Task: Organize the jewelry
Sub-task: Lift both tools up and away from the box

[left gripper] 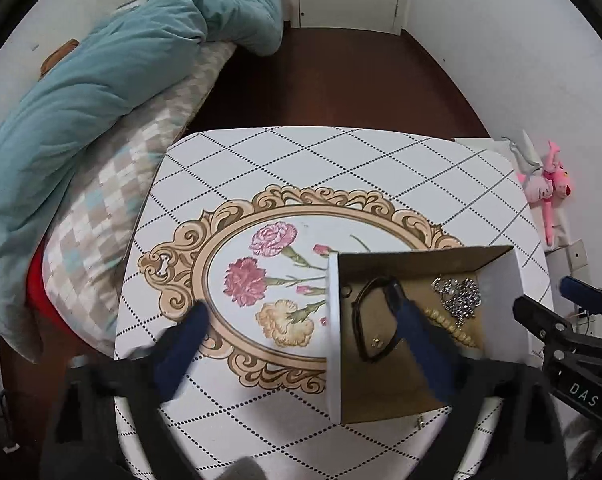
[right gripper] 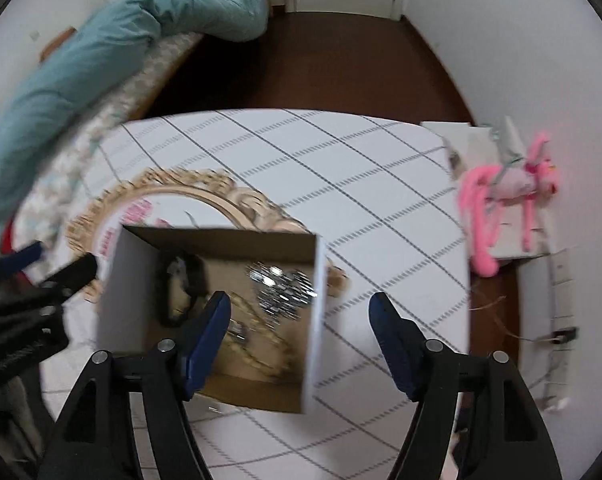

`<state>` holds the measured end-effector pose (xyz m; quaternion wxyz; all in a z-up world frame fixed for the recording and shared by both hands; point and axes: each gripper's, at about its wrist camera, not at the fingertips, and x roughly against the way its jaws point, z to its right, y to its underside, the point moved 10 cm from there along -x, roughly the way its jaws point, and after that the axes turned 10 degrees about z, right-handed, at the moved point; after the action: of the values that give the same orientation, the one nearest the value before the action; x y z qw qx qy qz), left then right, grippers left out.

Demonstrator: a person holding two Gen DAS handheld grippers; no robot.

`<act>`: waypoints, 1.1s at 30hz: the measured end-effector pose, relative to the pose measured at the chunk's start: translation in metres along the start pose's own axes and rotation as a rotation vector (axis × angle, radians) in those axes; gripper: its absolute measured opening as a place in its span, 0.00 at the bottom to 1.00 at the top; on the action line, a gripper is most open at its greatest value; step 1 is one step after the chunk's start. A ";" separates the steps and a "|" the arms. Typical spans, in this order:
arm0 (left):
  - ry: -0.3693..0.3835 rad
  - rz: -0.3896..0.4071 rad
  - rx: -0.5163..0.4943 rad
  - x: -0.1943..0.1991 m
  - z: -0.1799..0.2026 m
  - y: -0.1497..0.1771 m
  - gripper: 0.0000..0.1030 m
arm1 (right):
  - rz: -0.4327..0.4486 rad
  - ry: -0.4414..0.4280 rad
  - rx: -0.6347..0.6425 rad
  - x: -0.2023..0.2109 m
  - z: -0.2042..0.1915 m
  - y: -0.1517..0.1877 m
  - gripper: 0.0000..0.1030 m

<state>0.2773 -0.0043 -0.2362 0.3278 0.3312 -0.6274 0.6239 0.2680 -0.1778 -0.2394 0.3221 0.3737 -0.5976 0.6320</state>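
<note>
Both fingers [left gripper: 411,320] [right gripper: 217,320] spread apart, bracelet [left gripper: 371,320] sharp only from left wrist

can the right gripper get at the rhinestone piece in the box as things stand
Probably yes. The right gripper is open and hangs over the box's right wall, and the box has no lid. The rhinestone piece lies uncovered just ahead of its fingers. The wall and the beads alongside may crowd the grasp.
</note>
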 end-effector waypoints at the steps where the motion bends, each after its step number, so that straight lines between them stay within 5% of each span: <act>1: -0.003 0.001 -0.005 0.000 0.000 0.002 1.00 | 0.001 0.028 0.006 0.000 0.004 0.004 0.87; 6: -0.017 0.006 -0.012 0.004 0.000 0.011 1.00 | 0.013 0.090 0.028 0.005 0.013 0.015 0.98; 18: 0.002 0.055 0.012 0.038 0.003 0.015 1.00 | 0.094 0.055 -0.022 0.045 0.008 0.020 0.99; 26: -0.030 0.074 -0.028 0.051 -0.003 0.051 1.00 | 0.115 0.016 -0.035 0.059 -0.008 0.066 0.99; 33: -0.043 -0.088 0.015 0.015 -0.021 0.133 1.00 | 0.061 -0.115 -0.045 0.029 -0.039 0.116 0.72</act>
<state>0.1588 0.0166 -0.2995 0.3389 0.3741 -0.6146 0.6063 0.1513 -0.1493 -0.2747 0.2759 0.3837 -0.6404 0.6054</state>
